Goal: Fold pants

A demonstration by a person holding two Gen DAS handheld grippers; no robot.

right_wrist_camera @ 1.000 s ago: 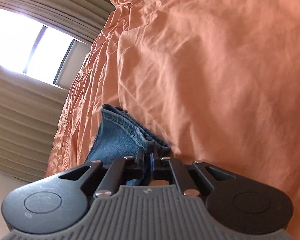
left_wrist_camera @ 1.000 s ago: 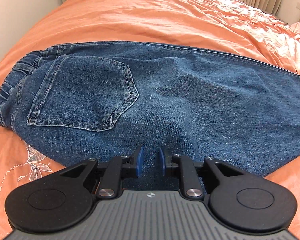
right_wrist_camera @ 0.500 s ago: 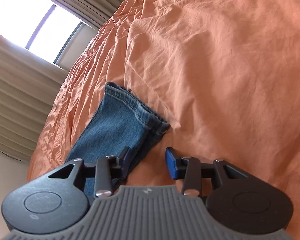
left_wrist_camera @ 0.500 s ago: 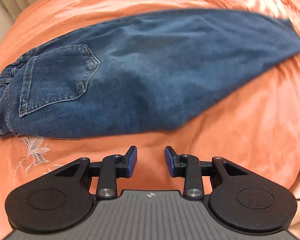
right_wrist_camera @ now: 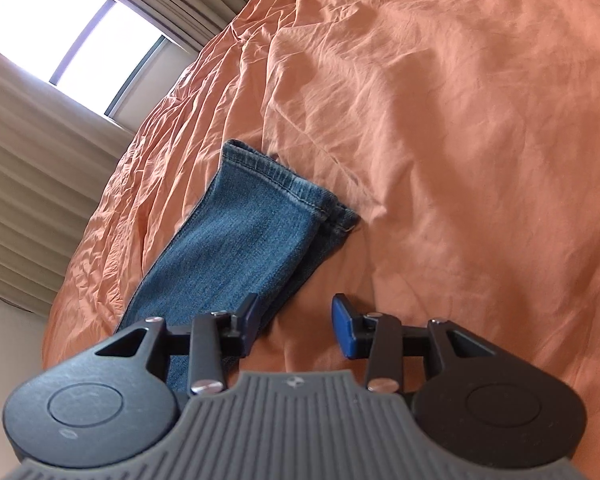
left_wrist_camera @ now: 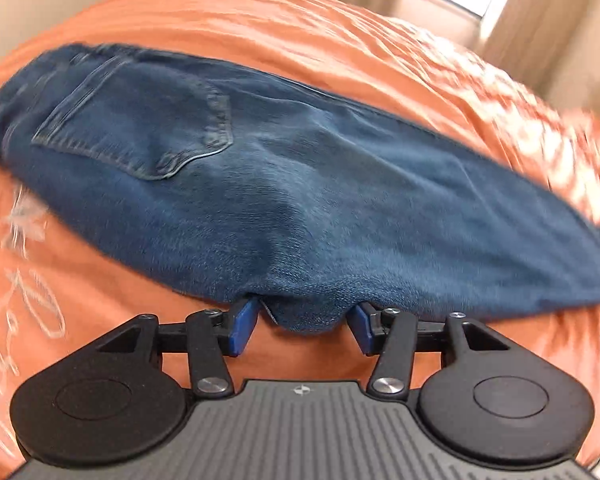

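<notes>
Now, change: both grippers have released the jeans (left_wrist_camera: 300,200), lying lengthwise-folded on the orange bedspread (right_wrist_camera: 460,120)
Left gripper (left_wrist_camera: 300,326): jaws just opened wide; near denim edge between, ungripped
Right gripper (right_wrist_camera: 296,330): half open, empty; hem (right_wrist_camera: 284,178) beyond
Implication: crosswise fold remains

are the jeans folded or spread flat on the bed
Folded once lengthwise, not yet crosswise: the jeans lie long on the bed, one back pocket up, and both leg hems lie stacked.

One pair of jeans (left_wrist_camera: 300,184), one orange bedspread (right_wrist_camera: 460,120), two grippers.
</notes>
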